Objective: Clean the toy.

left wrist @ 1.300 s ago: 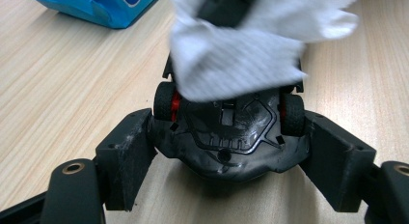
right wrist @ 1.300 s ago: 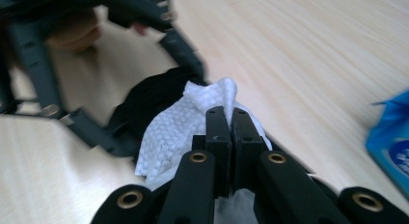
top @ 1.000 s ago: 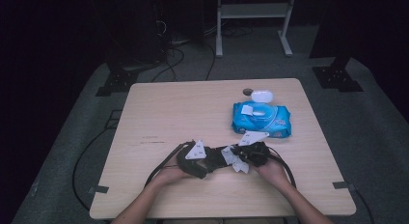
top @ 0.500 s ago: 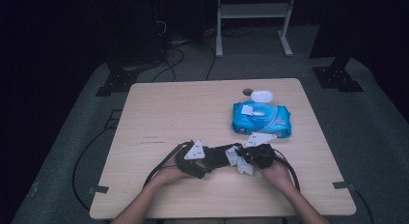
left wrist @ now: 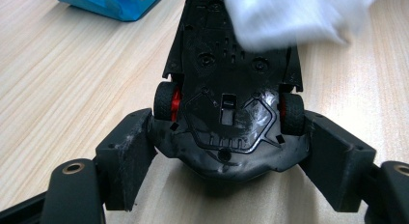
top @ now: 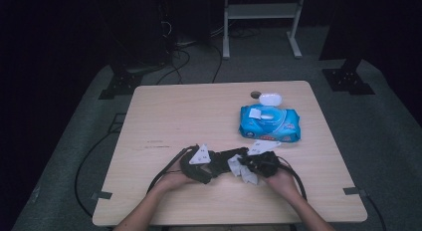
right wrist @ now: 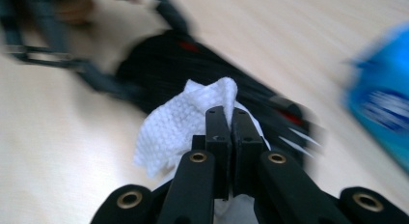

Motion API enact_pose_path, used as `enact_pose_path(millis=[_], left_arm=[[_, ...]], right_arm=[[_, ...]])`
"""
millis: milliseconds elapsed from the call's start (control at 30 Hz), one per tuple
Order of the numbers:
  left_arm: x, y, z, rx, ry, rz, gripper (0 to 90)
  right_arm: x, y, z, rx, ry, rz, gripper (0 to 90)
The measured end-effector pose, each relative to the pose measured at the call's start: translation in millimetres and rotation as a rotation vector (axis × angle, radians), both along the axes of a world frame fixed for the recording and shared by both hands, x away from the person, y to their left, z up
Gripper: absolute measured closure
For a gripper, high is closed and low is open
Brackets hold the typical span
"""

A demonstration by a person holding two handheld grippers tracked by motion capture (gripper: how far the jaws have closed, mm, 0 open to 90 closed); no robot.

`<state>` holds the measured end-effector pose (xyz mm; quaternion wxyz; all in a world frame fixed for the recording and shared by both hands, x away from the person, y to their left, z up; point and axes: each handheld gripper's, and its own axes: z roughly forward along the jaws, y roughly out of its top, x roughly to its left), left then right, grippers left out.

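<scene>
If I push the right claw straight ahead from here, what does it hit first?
Most likely the upturned toy car, right beyond the wipe that the right claw pinches; the blur leaves the gap unclear.

text: none legible | blue wipes pack (top: 269,123): printed label too small and blurred to read

Black toy car (left wrist: 230,84) upturned; white wipe (right wrist: 185,119) seemingly touching.

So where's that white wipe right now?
The white wipe is pinched in the right gripper, lying on the upturned black toy car that the left gripper clamps, near the table's front edge.
</scene>
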<state>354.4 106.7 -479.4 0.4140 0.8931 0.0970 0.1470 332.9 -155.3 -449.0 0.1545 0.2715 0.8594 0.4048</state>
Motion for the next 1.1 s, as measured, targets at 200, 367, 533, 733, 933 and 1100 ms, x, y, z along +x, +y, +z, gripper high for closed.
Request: enact_pose_path(millis=[200,367,533,733,933,1100], left_arm=[[0.0,0.4,-0.2,0.001,-0.002,0.003,23.9],[0.0,0.3,-0.1,0.002,-0.002,0.002,23.9],[0.6,0.8,-0.3,-0.008,0.007,0.009,23.9],[0.9,1.7,-0.4,-0.004,0.001,0.01,23.9],[1.3,3.1,-0.5,0.0,0.005,0.012,23.9],[1.8,4.6,0.0,-0.004,0.006,0.016,23.9]], right_arm=[[8.8,-24.4,0.1,0.023,0.022,-0.082,87.2],[2.7,-5.2,-1.2,0.026,0.021,-0.002,87.1],[6.3,-13.0,-0.2,0.017,0.019,-0.035,87.2],[7.0,-16.6,-0.3,0.024,0.024,-0.052,87.1],[4.9,-8.1,-0.2,0.027,0.029,-0.001,87.1],[11.5,-26.4,-0.5,0.027,0.052,-0.061,87.1]])
